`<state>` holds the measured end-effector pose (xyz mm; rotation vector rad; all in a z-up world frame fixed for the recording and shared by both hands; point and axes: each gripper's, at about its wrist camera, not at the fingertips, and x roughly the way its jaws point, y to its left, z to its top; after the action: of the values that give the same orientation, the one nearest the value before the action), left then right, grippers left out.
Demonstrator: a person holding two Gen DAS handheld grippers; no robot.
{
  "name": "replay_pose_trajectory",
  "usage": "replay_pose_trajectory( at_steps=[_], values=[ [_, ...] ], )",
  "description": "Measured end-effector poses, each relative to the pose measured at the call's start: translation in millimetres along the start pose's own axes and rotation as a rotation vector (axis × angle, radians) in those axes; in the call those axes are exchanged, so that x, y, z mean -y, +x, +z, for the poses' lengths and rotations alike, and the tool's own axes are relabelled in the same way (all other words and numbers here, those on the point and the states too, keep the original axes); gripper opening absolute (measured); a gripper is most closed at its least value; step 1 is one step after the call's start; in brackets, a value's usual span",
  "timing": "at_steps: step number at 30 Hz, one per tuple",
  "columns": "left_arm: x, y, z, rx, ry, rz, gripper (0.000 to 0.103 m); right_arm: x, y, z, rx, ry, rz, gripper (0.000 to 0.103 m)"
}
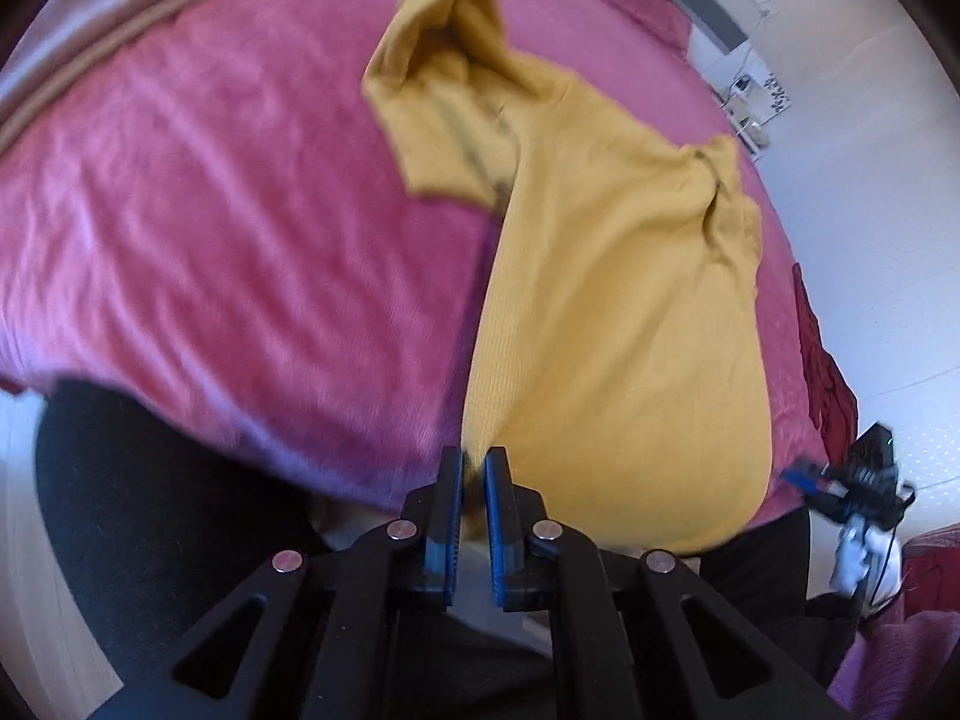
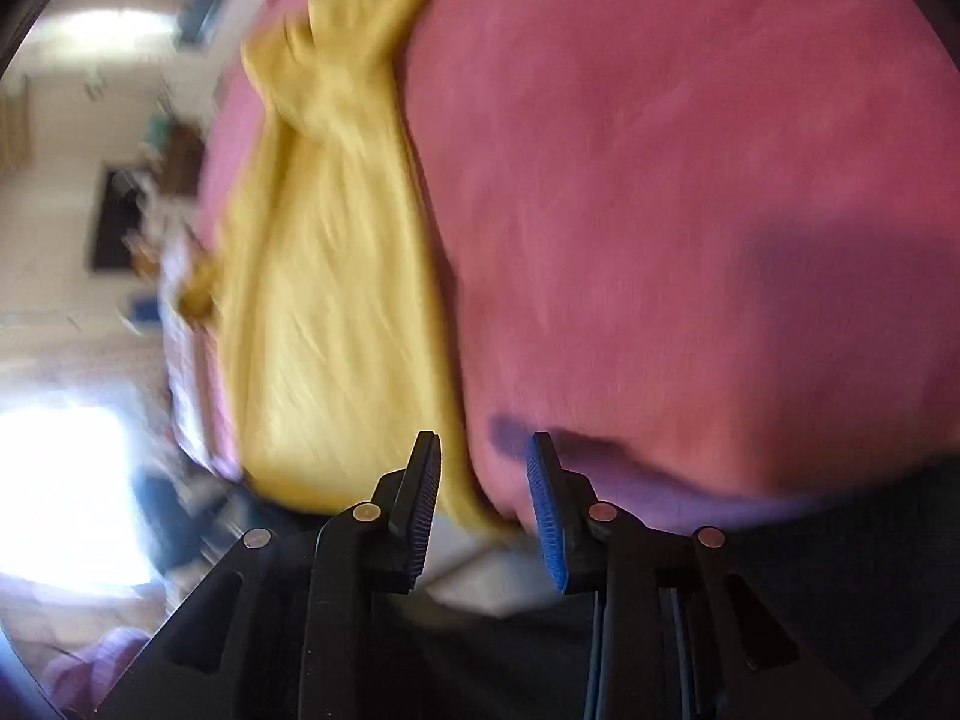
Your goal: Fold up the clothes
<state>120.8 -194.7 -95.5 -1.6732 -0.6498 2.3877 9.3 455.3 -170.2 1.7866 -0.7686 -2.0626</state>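
Note:
A mustard-yellow garment [image 1: 618, 324] lies lengthwise on the pink bedcover [image 1: 240, 228], its far end bunched with a sleeve folded over. My left gripper [image 1: 474, 465] is shut on the garment's near left corner at the bed's edge; yellow cloth shows between the blue pads. In the right wrist view the same garment [image 2: 336, 300] runs away from me, blurred. My right gripper [image 2: 485, 450] is open over the near edge, one finger above the yellow cloth, the other above the pink cover [image 2: 690, 210]. The right gripper [image 1: 858, 477] also shows at the bed's right side.
The bed's near edge drops to dark clothing of the person [image 1: 150, 498] below. White floor and a wall with cables [image 1: 750, 102] lie right of the bed. A dark red cloth [image 1: 822, 360] hangs at the bed's right edge. A bright window glare [image 2: 66, 480] fills the lower left.

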Motion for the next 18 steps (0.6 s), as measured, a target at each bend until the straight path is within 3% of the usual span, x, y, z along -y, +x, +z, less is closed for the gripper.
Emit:
replay_pose_trajectory(
  at_steps=[3,5,8,13,15,18],
  values=[
    [37,6,24,0.020,0.177,0.089,0.007,-19,-4,48,0.076,-0.070,-0.066,0.059],
    [61,15,41,-0.013,0.285,0.133,0.008,-32,-6,81,0.126,-0.116,-0.110,0.070],
    [59,25,48,-0.107,0.308,0.141,0.010,-51,-10,129,0.201,-0.185,-0.177,0.073],
    [-12,2,18,-0.201,0.128,0.258,0.010,-82,-14,211,0.319,-0.293,-0.286,0.074],
    [-38,-12,7,-0.191,0.045,0.298,0.010,-82,3,250,0.263,-0.293,-0.305,0.074],
    [-56,-28,8,-0.114,-0.058,0.301,0.006,-107,40,283,0.126,-0.451,-0.369,0.074]
  ],
)
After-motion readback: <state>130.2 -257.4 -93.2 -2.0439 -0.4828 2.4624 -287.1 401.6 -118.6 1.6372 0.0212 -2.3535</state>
